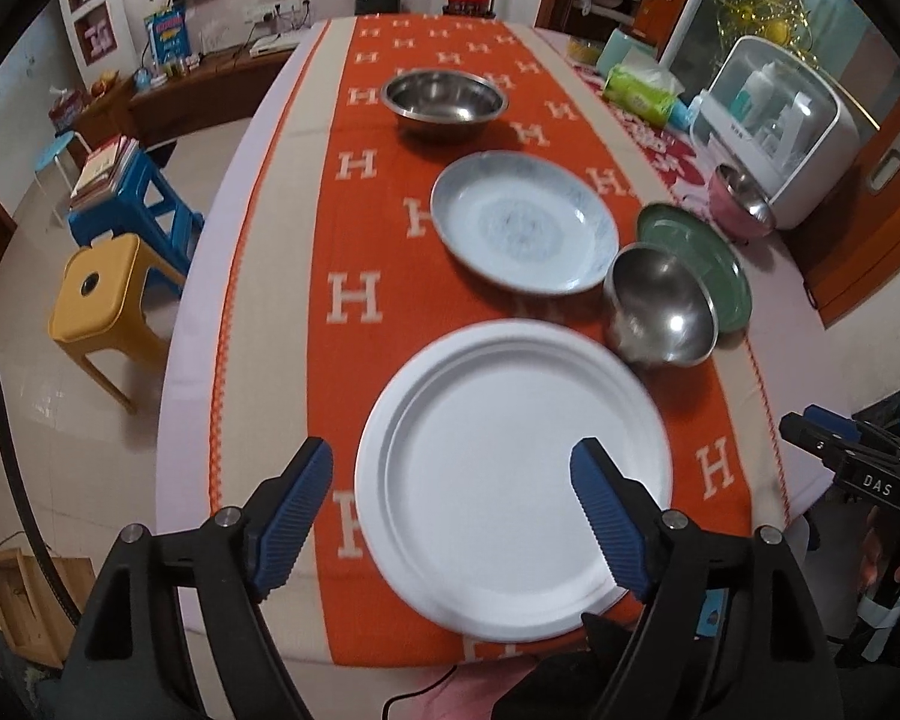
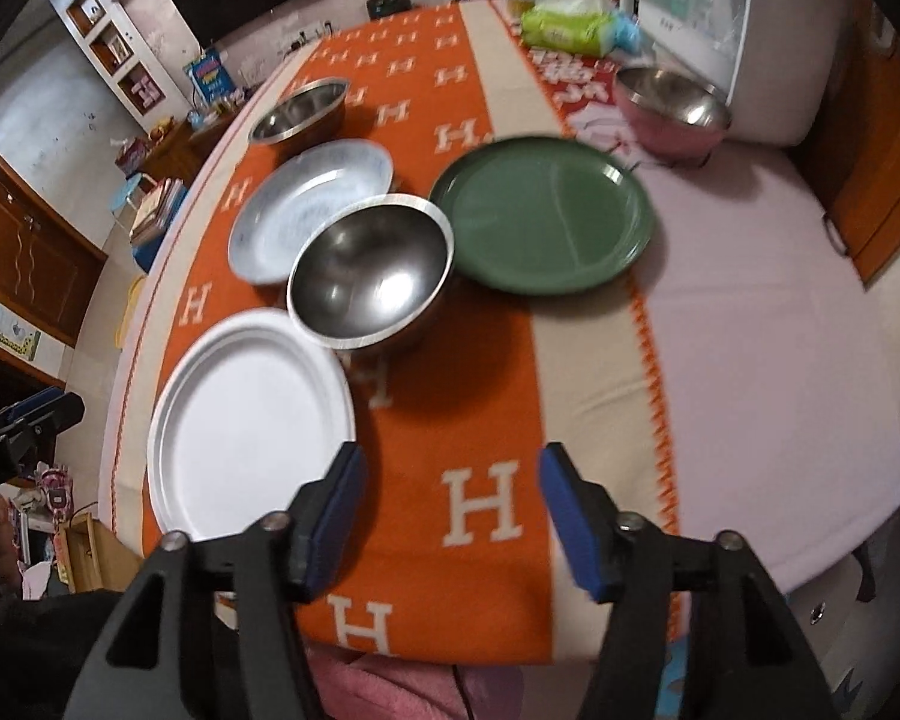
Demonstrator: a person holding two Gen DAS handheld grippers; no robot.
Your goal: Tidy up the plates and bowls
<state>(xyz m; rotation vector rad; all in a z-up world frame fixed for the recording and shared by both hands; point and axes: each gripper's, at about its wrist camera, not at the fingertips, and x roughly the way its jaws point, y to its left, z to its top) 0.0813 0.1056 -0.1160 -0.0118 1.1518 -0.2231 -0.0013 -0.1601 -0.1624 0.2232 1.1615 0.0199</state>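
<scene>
Both grippers held tilted downward, holding nothing.
Left gripper (image 1: 453, 468) and right gripper (image 2: 450, 477) jaws spread, nothing between them.

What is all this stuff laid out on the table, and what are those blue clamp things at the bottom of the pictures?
White plate: one, white, nearest on the orange runner.
Small steel bowl: one, silver, just beyond the white plate, beside the green plate.
Green plate: one, green, at the runner's right edge.
Patterned plate: one, pale blue-white, mid-runner.
Large steel bowl: one, silver, farthest on the runner.
Pink bowl: one, pink outside, steel inside, by the white box.
Wipes pack: one, green, far right.
Left gripper: blue pads, open, above the white plate.
Right gripper: blue pads, open, holding nothing.
</scene>
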